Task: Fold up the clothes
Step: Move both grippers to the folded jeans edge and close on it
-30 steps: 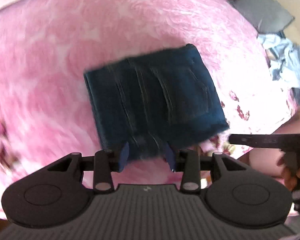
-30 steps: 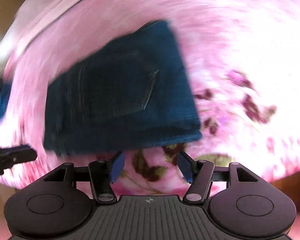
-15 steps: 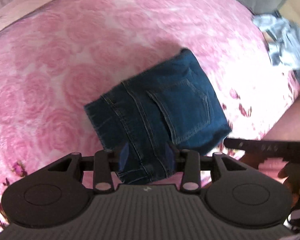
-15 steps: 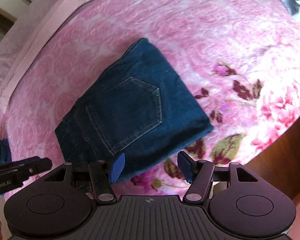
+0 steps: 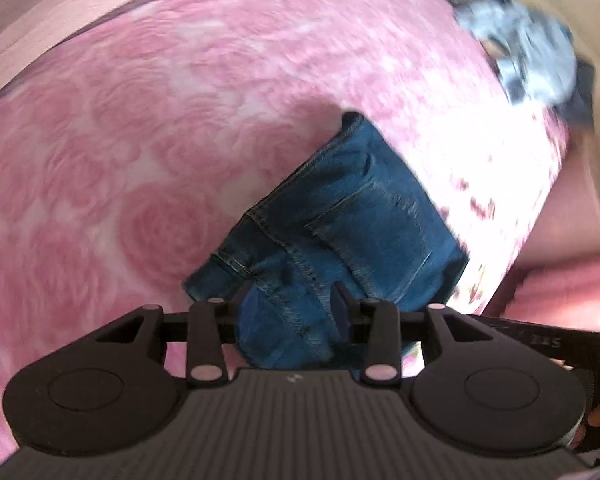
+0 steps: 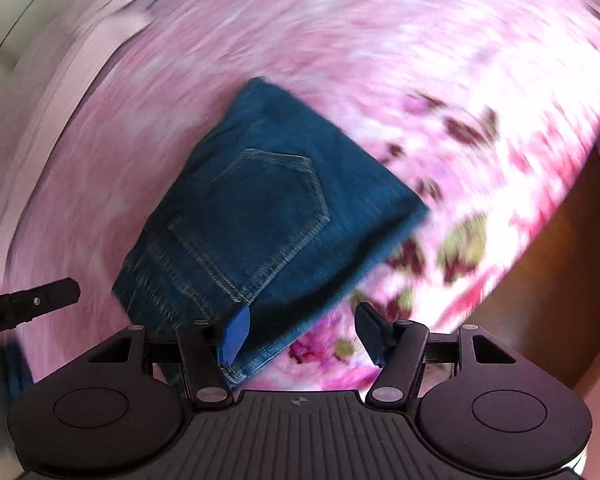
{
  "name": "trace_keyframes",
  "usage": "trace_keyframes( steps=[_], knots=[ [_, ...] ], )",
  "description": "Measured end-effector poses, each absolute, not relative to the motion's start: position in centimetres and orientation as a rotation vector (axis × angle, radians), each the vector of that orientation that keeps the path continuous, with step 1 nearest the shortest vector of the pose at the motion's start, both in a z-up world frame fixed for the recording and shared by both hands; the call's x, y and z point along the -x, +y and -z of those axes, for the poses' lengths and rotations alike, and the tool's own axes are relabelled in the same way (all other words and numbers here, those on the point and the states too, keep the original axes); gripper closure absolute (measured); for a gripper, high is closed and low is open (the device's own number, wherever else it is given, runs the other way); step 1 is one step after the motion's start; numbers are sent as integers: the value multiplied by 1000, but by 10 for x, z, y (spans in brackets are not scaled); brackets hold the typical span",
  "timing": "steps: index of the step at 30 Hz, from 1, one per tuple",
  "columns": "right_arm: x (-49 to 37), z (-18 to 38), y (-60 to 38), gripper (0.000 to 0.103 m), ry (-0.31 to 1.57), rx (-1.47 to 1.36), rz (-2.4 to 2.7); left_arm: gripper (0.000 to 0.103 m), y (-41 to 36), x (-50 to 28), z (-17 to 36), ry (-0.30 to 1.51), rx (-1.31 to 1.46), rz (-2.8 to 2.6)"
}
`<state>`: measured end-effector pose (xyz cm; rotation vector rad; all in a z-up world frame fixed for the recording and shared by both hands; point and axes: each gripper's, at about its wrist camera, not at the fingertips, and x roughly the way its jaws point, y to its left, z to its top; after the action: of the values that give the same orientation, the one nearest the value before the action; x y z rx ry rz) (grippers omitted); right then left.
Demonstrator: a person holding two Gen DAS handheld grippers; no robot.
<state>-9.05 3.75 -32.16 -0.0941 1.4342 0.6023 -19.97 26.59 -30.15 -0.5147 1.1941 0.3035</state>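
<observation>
Your left gripper [image 5: 293, 310] is open a middle amount, and the near end of the folded jeans [image 5: 340, 216] shows between its two blue fingertips [image 5: 247, 312]. You cannot tell from this view if the tips touch the cloth or just hang over it. Your right gripper [image 6: 298, 330] is open wide. Its left blue fingertip [image 6: 234, 334] sits over the near corner of the jeans [image 6: 260, 216], and its other tip is over the bedspread [image 6: 340, 40], so it holds nothing. Some writing shows on the black bar of the other gripper in each view. In the left view it is too blurry to read. In the right view only the end of a word, ".AI", shows at the far left edge. The jeans are dark blue denim, folded into a thick, flat, almost square pack. A back pocket with five sides and pale stitching faces up. They lie on the bed, near its front edge. The bedspread [image 5: 148, 128] is pink and soft, with big round rose shapes pressed into it, and darker printed flowers with green leaves near the edge. A rumpled heap of pale blue and grey clothes [image 5: 528, 56] lies at the far right corner of the bed, well apart from the jeans.
</observation>
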Motion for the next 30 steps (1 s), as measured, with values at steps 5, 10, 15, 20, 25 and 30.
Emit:
trace_keyframes(
  steps=[5, 10, 15, 20, 25, 30],
  knots=[
    [131, 360, 8, 41, 1419, -203, -382, 67, 294, 183, 333, 1227, 367, -136],
    [141, 384, -22, 41, 1326, -535, -280, 62, 325, 156, 358, 1211, 350, -28],
    [142, 412, -47, 36, 1233, -828, -186, 62, 344, 127, 390, 1180, 385, 124],
    [140, 439, -40, 34, 1190, -950, -209, 61, 363, 103, 434, 1201, 502, 261],
    [136, 459, -27, 34, 1167, -931, -225, 56, 392, 96, 477, 1194, 851, 337],
    [129, 468, -29, 34, 1138, -1002, -261, 53, 398, 89, 504, 1173, 1033, 386]
  ],
)
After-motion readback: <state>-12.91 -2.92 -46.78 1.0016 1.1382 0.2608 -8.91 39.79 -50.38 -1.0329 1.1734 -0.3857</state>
